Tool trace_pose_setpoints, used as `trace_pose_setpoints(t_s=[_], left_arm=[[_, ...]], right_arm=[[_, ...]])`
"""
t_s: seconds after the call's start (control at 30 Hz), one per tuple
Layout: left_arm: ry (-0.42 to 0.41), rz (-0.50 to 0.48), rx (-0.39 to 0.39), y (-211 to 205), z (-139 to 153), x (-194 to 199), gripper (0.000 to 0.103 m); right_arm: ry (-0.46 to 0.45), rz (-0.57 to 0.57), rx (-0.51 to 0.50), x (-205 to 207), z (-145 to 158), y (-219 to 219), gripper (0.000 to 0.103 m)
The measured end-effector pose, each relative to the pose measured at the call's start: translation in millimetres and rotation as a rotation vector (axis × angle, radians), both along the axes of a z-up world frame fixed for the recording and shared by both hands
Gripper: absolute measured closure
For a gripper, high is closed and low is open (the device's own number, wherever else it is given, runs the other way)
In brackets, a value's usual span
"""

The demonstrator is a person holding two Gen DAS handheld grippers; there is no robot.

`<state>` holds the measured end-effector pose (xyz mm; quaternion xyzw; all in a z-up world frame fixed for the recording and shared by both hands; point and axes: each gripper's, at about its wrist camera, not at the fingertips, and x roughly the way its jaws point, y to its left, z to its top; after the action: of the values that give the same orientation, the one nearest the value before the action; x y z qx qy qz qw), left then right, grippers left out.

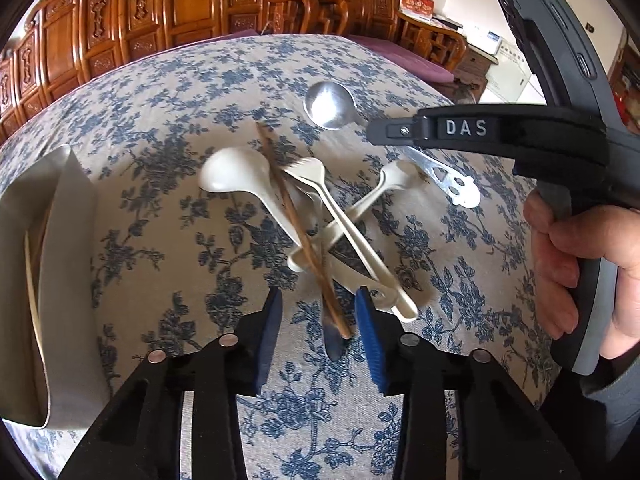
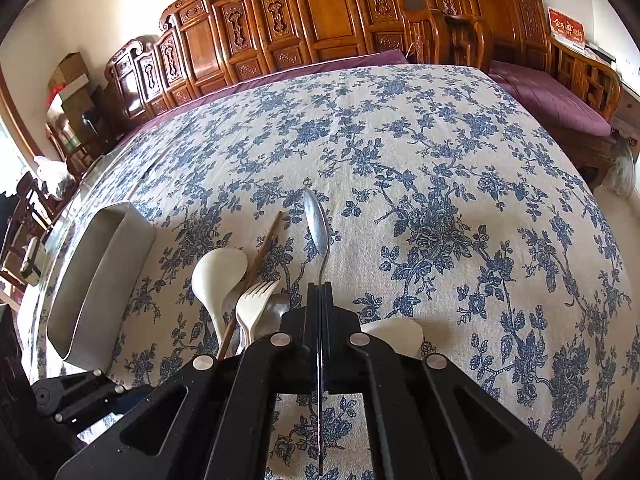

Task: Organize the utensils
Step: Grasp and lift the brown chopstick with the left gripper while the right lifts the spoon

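Left wrist view: the left gripper point(image 1: 318, 328) stands partly open, blue pads either side of the near end of a brown chopstick point(image 1: 298, 224) — not visibly pressing it. The chopstick's long axis runs straight ahead of the claw, slanting slightly left, across a heap of white plastic utensils point(image 1: 344, 232). Left of the claw sits a grey container point(image 1: 68, 240), some slim pieces already inside. Ahead and right, the right gripper point(image 1: 374, 132) is clamped on a metal spoon point(image 1: 330, 104), bowl beyond the claw, handle trailing back.

Right wrist view: the right gripper's jaws are closed on the metal spoon's handle; the bowl projects straight ahead. The heap lies just left of the claw, the container further left — so the left hand is judged nearer it.

Surface: a blue-flowered tablecloth point(image 2: 440, 200). Carved wooden chairs point(image 2: 320, 12) line the far wall.
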<state>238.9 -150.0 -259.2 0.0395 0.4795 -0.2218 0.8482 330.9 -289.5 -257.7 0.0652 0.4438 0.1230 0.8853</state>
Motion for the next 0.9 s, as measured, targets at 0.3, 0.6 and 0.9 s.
trace_pose_setpoints(t_s=[0.3, 0.6, 0.9], left_arm=[[0.013, 0.008, -0.016, 2, 1, 1, 0.094], [-0.007, 0.052, -0.022, 16, 10, 5, 0.099], [-0.048, 0.098, -0.012, 38, 31, 2, 0.099]], right_arm=[[-0.003, 0.009, -0.010, -3, 1, 4, 0.101], [-0.009, 0.009, -0.010, -4, 2, 4, 0.101], [-0.025, 0.026, 0.000, -9, 8, 14, 0.101]])
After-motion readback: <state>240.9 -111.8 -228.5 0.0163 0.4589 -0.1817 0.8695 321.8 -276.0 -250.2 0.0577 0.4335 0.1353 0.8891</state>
